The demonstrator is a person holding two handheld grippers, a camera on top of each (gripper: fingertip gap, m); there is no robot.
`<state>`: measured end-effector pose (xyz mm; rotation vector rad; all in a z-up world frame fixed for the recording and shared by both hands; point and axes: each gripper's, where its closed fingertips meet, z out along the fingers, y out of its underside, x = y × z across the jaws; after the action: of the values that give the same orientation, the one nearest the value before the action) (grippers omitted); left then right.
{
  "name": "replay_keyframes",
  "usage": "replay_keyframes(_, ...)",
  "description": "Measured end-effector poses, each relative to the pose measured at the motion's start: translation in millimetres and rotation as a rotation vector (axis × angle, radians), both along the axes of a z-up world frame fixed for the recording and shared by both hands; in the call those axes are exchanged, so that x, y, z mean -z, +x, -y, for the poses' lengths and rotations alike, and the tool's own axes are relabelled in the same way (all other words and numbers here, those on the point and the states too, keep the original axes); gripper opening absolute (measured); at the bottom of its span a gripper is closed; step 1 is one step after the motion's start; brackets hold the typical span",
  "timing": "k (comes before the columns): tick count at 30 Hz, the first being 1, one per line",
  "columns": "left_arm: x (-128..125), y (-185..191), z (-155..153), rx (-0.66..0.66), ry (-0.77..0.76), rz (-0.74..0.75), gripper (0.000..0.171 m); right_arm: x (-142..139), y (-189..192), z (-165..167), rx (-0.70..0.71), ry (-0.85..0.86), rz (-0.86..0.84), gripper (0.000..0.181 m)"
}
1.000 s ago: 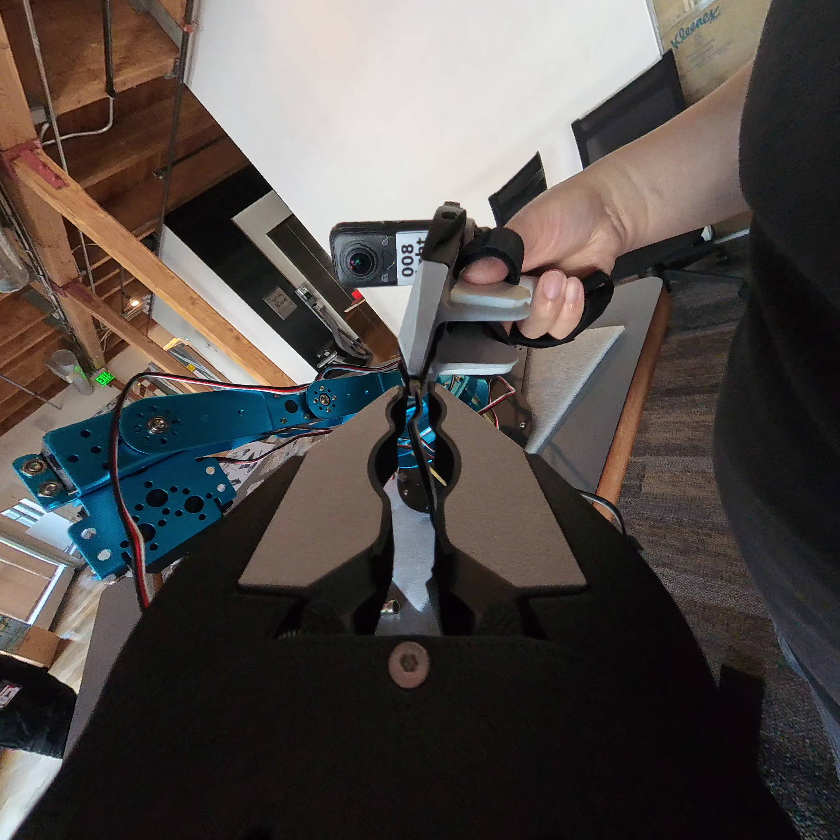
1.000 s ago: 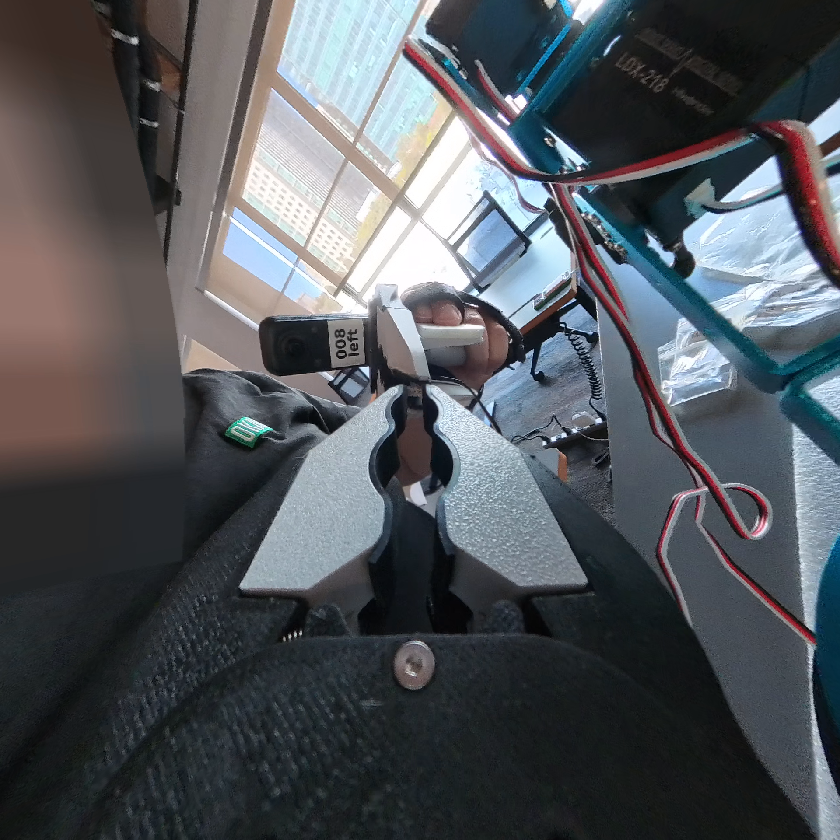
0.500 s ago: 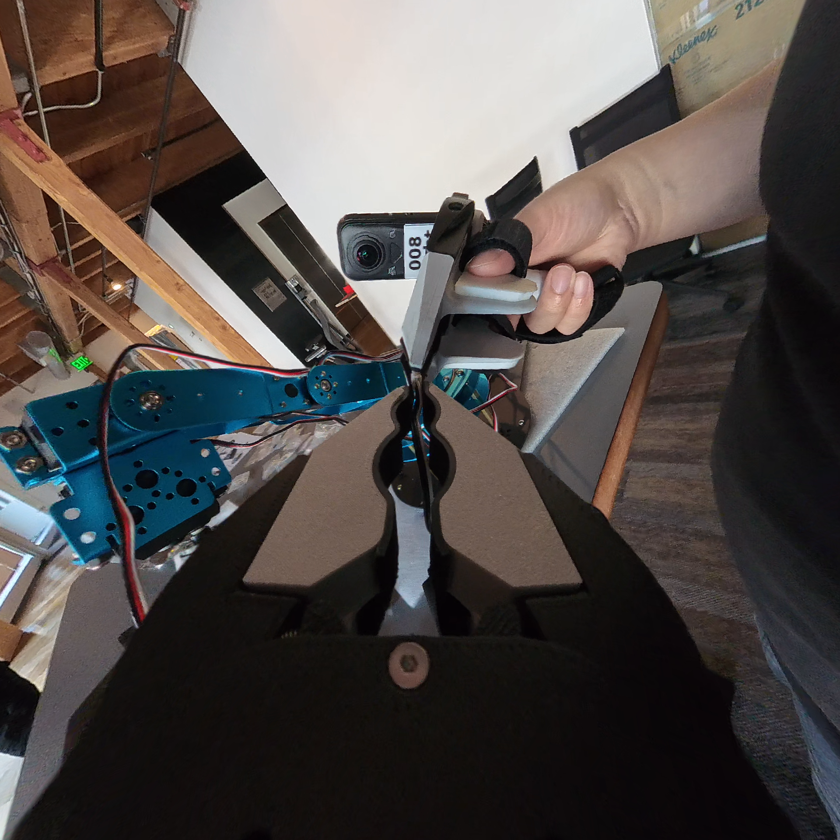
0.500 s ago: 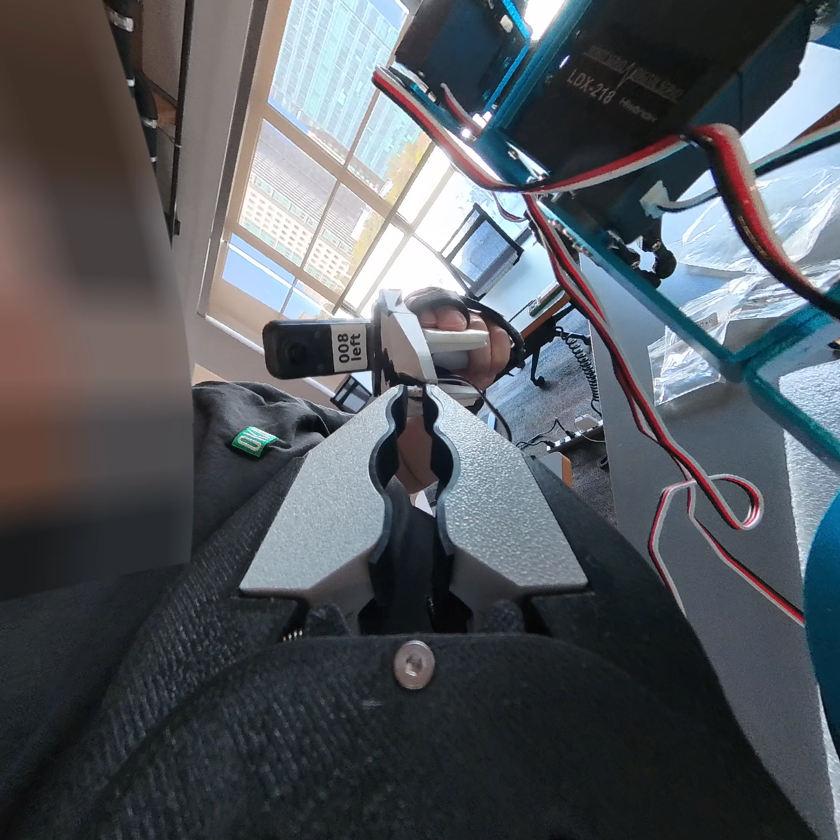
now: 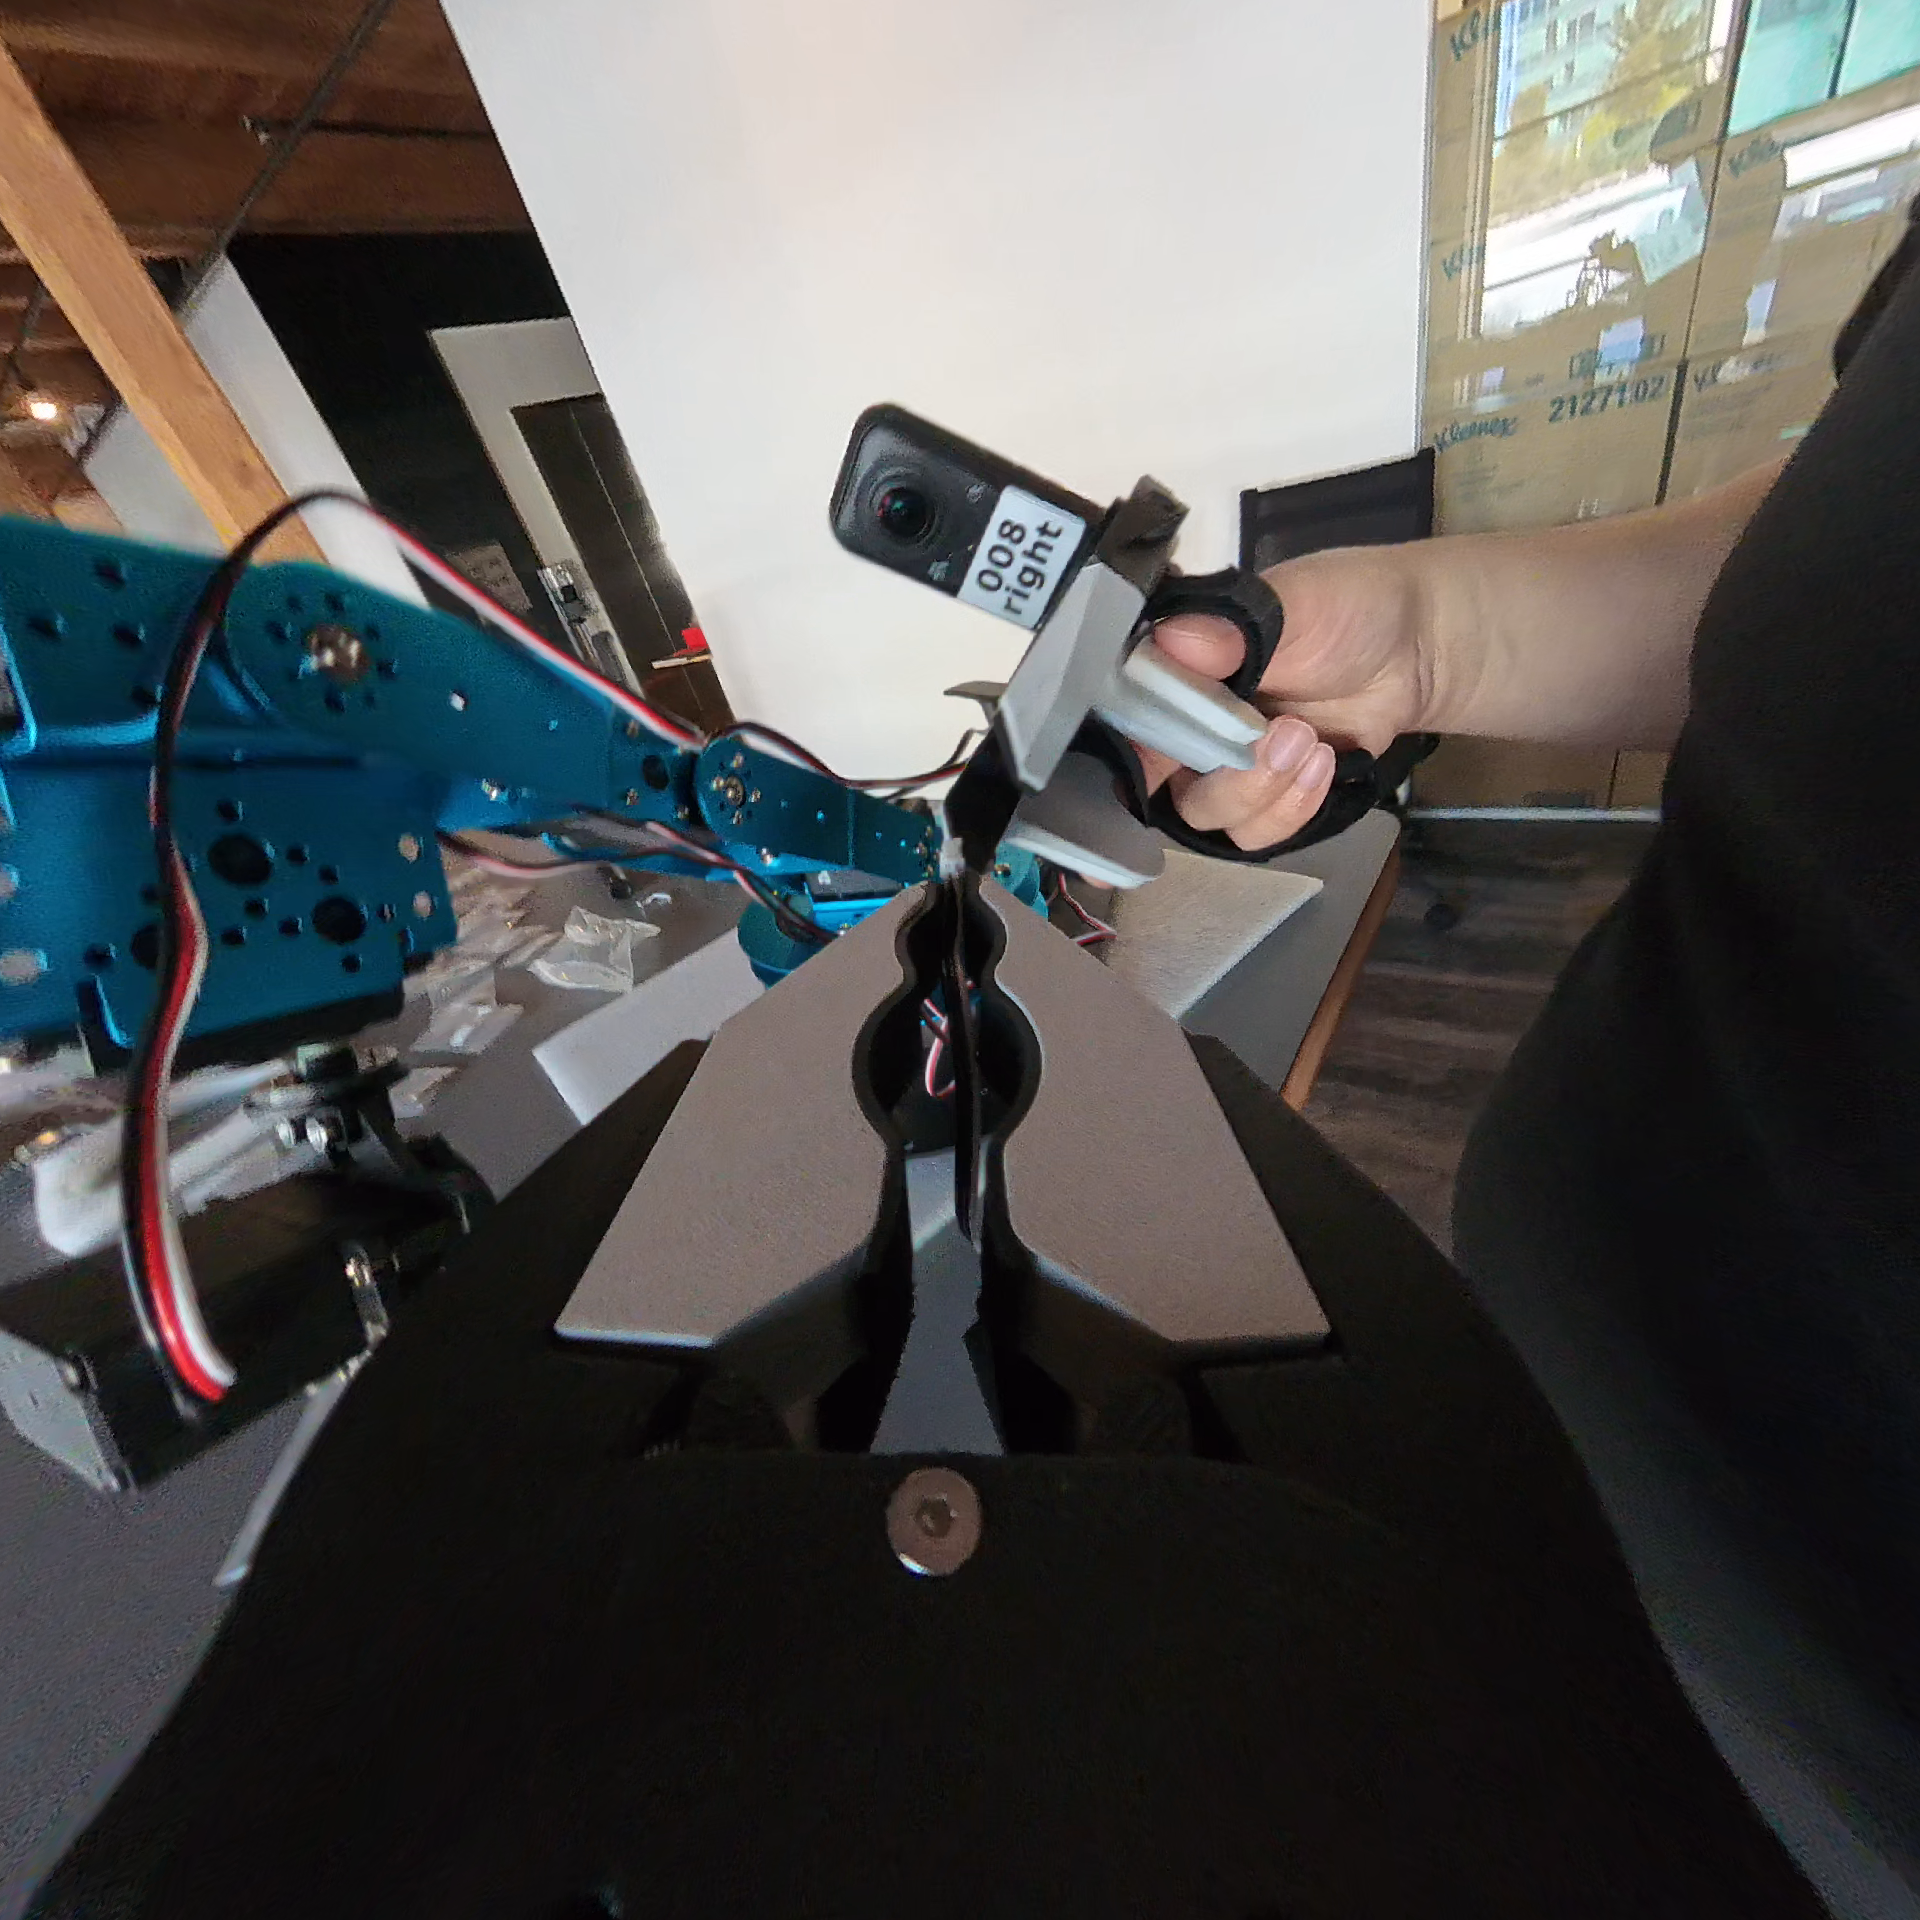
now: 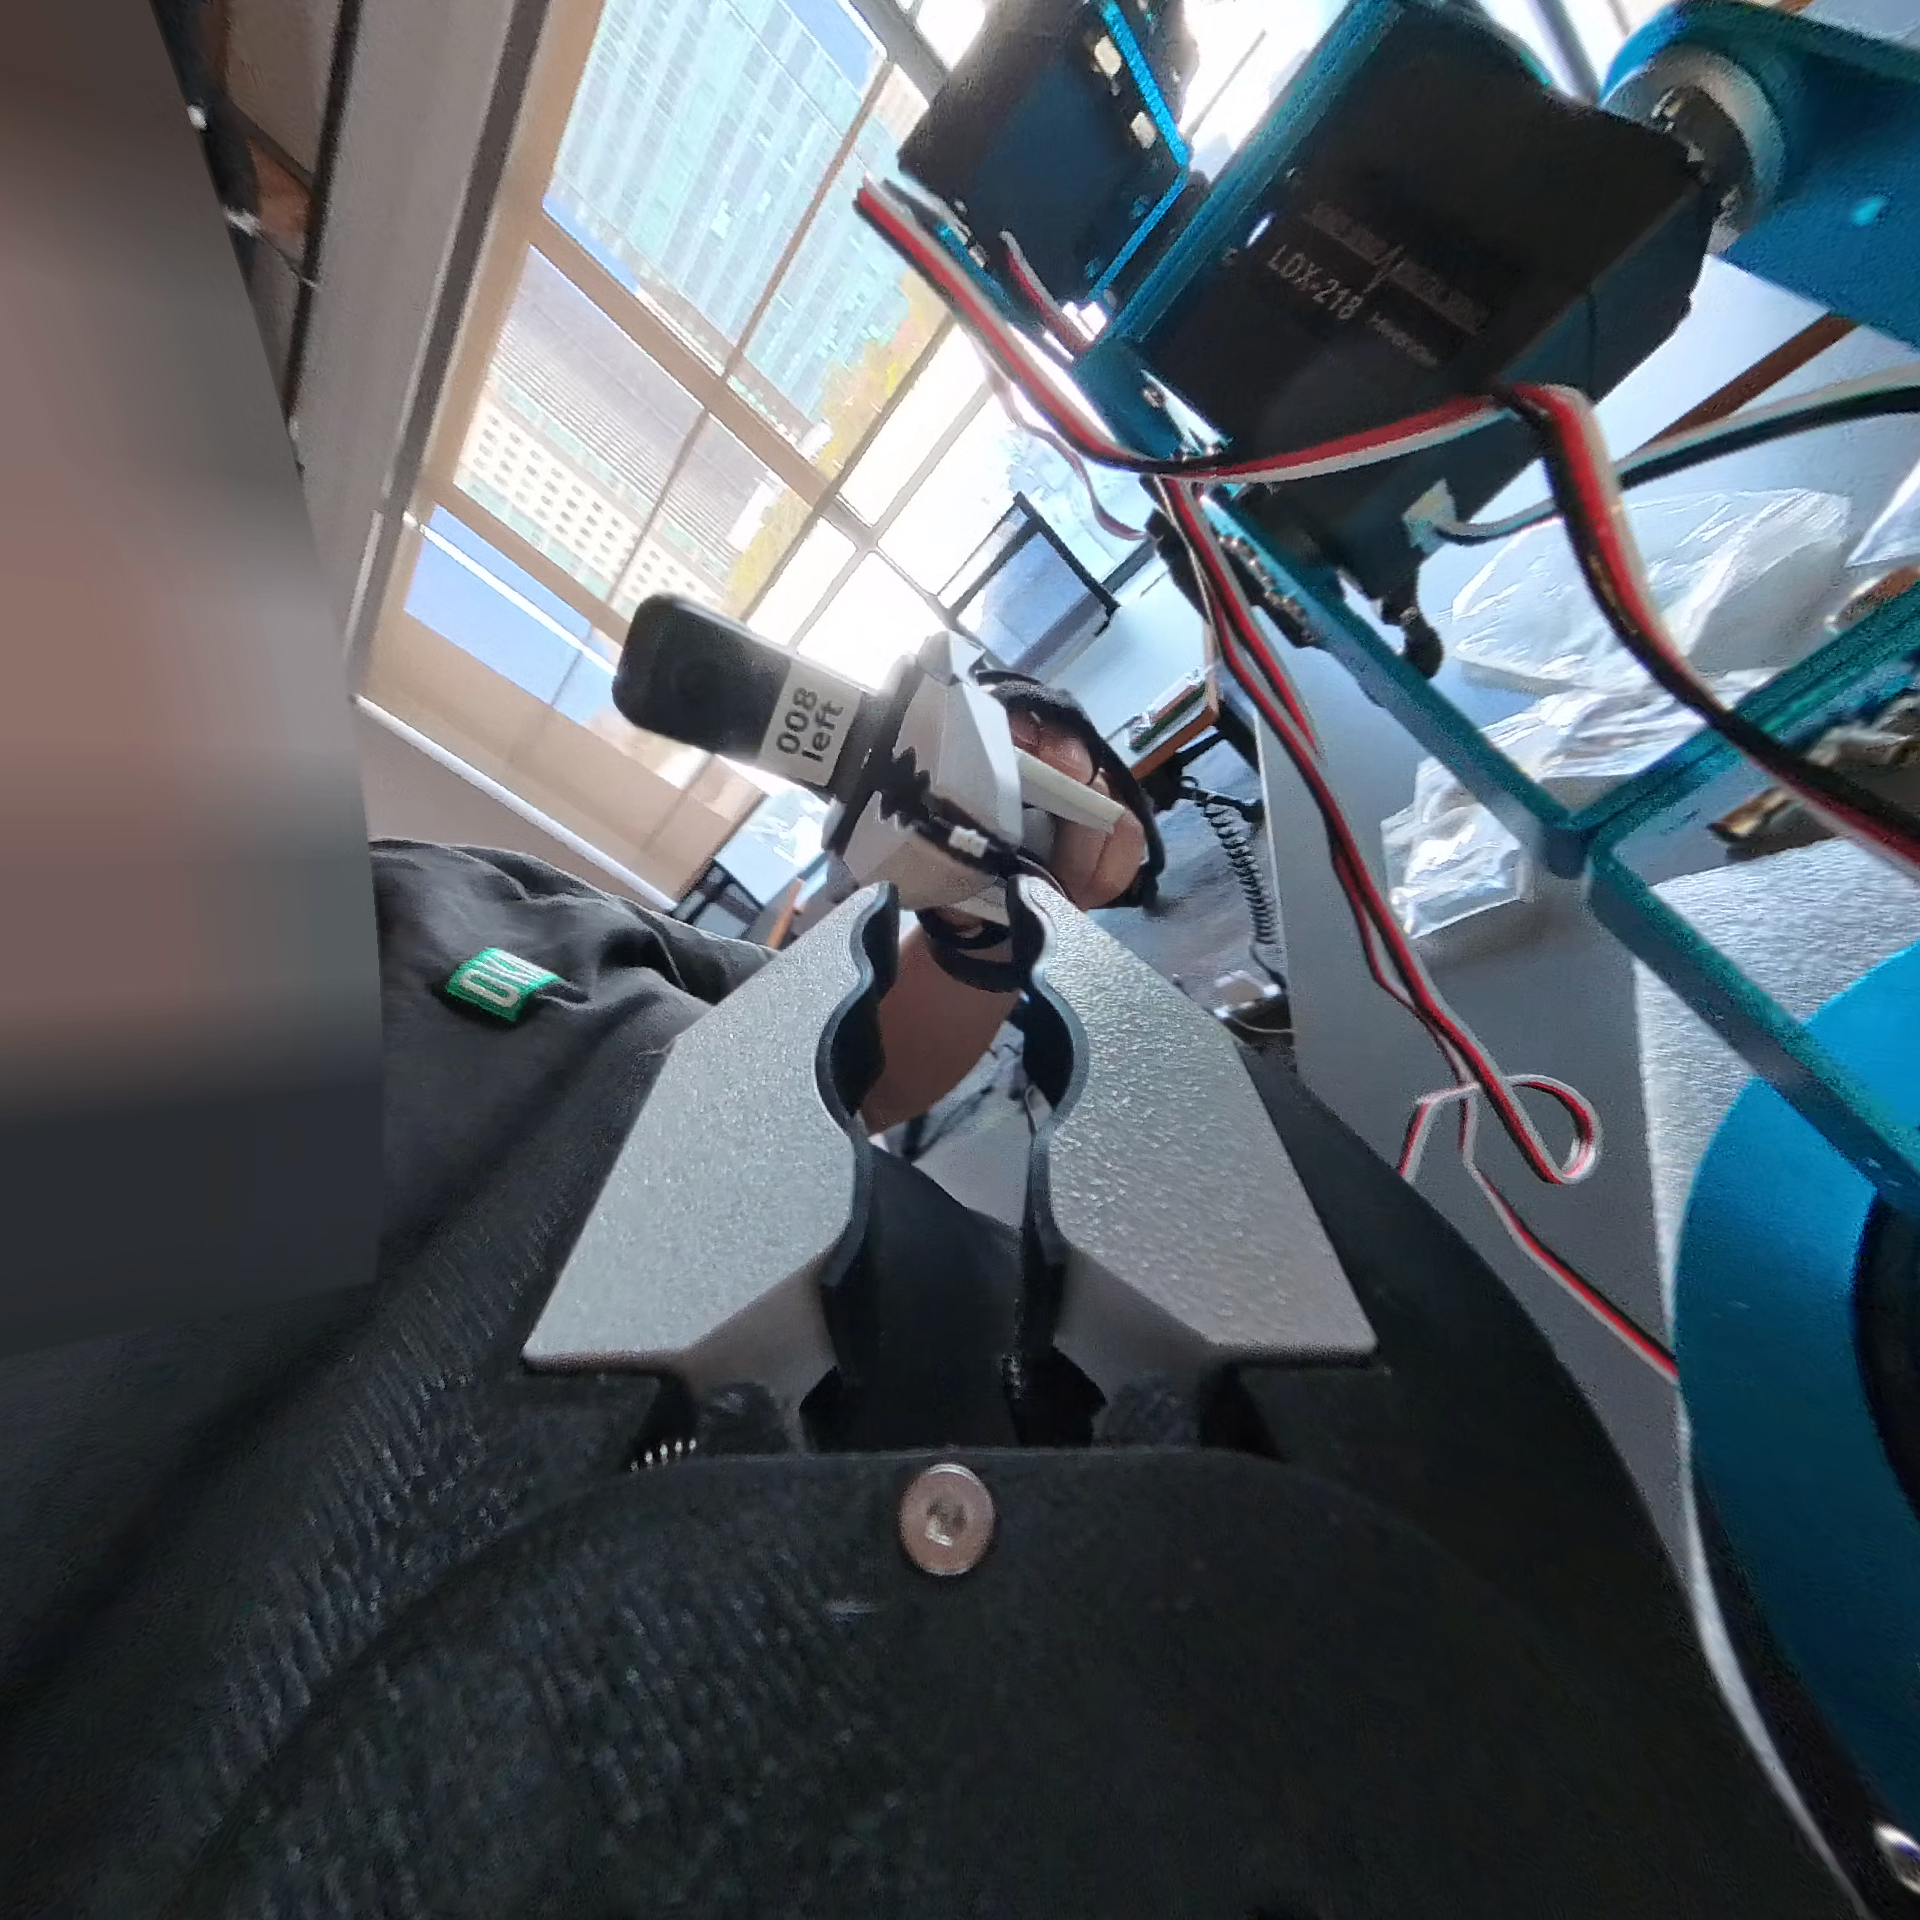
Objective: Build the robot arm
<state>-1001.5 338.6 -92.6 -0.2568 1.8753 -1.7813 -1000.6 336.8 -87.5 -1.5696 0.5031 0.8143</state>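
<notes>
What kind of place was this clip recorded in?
Probably an office used as a robotics workspace: a blue servo arm kit over a grey table, an office chair, stacked cardboard boxes.

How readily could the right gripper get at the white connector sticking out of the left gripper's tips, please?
Probably yes: the right gripper is open, and the white connector on the wire clamped in the left gripper sits ahead of the open tips, with nothing between. The blue robot arm stands aside.
</notes>
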Motion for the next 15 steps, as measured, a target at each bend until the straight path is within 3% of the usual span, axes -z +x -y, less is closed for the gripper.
replay_keyframes(5,15.9,9.8,-6.8,0.018,-0.072,-0.169,0.0,9.7,6.7,5.9,0.066,-0.08,0.215,0.016)
replay_keyframes(9,31.7,21.9,-9.2,0.002,-0.107,-0.289,0.0,1.6,7.9,14.3,0.113,-0.085,0.42,0.016)
replay_keyframes(15,48.9,30.8,-7.0,-0.076,-0.054,-0.277,0.0,-3.7,17.8,30.8,0.175,-0.11,0.558,0.015)
